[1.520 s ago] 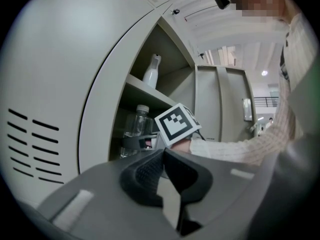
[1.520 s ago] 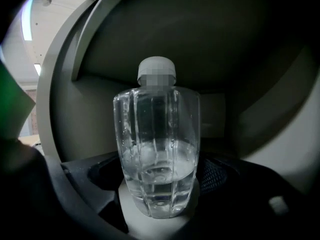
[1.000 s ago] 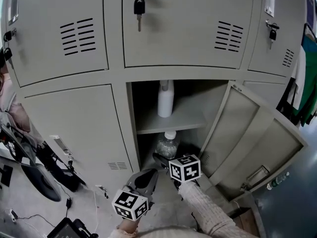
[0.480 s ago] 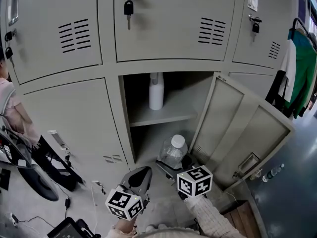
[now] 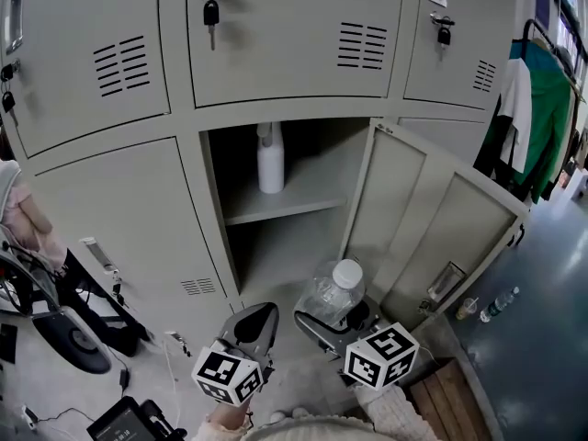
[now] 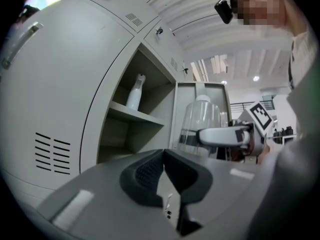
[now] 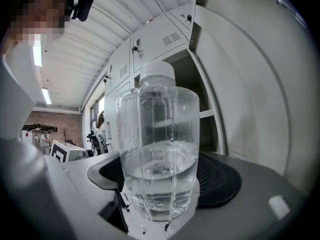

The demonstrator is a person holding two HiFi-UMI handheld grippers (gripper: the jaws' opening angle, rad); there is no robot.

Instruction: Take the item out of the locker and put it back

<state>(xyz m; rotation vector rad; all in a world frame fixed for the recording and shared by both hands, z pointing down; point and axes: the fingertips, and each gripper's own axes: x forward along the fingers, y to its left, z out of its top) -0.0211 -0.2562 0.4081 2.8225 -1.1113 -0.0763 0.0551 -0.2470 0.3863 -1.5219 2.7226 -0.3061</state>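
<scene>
Your right tongs (image 5: 331, 322) pinch the water bottle (image 5: 333, 290); left tongs (image 5: 255, 323) sit pressed together. Steer it upright into the lower compartment (image 5: 276, 255).

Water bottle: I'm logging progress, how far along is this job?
Done: the locker door stands open and the water bottle is out, in front of the lower compartment. In hand: the right gripper is shut on it. Left: putting it back inside. The left gripper is shut, empty.
</scene>
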